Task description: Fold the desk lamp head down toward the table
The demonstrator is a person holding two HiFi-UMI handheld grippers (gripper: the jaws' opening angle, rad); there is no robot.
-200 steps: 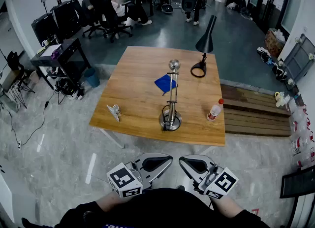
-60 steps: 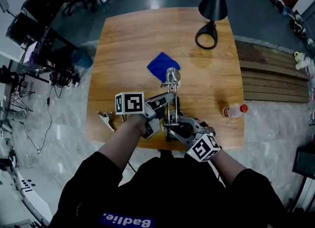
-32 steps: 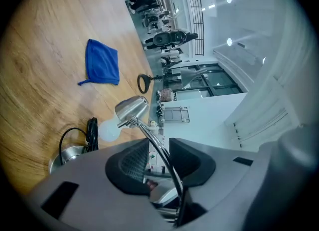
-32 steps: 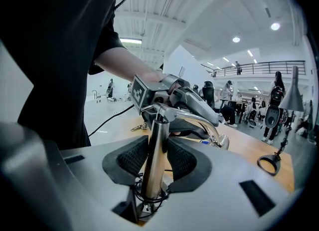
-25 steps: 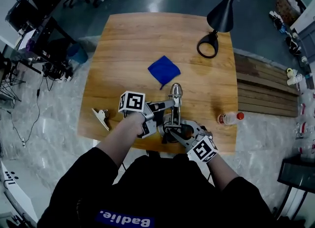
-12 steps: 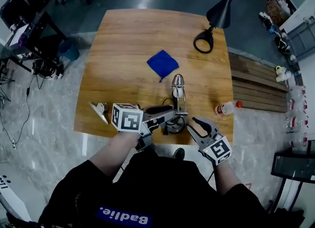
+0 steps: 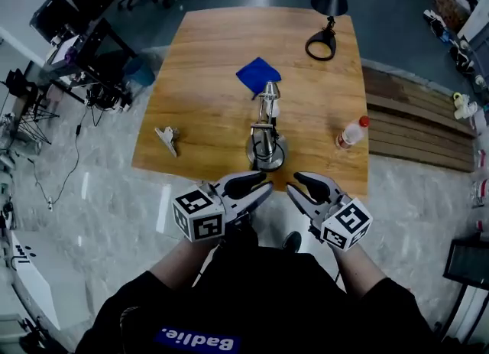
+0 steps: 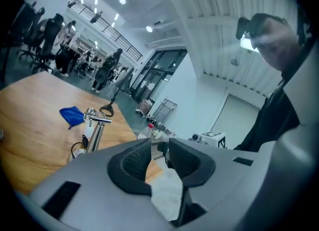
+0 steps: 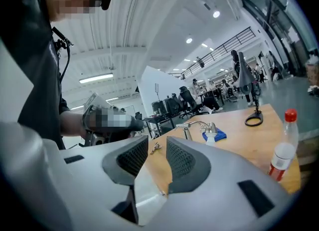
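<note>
Chrome desk lamp [image 7: 264, 127] stands near the desk's [image 7: 206, 77] near edge, its head [image 7: 269, 92] bent toward the wood. Left gripper [image 7: 263, 186] and right gripper [image 7: 293, 184] hover off that edge, jaws apart, empty. Folding looks finished; any correction means reaching in for the head.

Both grippers were drawn back off the silver desk lamp [image 7: 265, 137] — the left gripper [image 7: 260, 189] from its upper arm, the right gripper [image 7: 296, 186] from beside its base — and were brought before the near edge of the table [image 7: 199, 77], jaws apart and empty. The lamp's upper arm, upright at the start, was left bent over level, its head [image 7: 269, 91] tipped toward the blue cloth [image 7: 258, 76].
</note>
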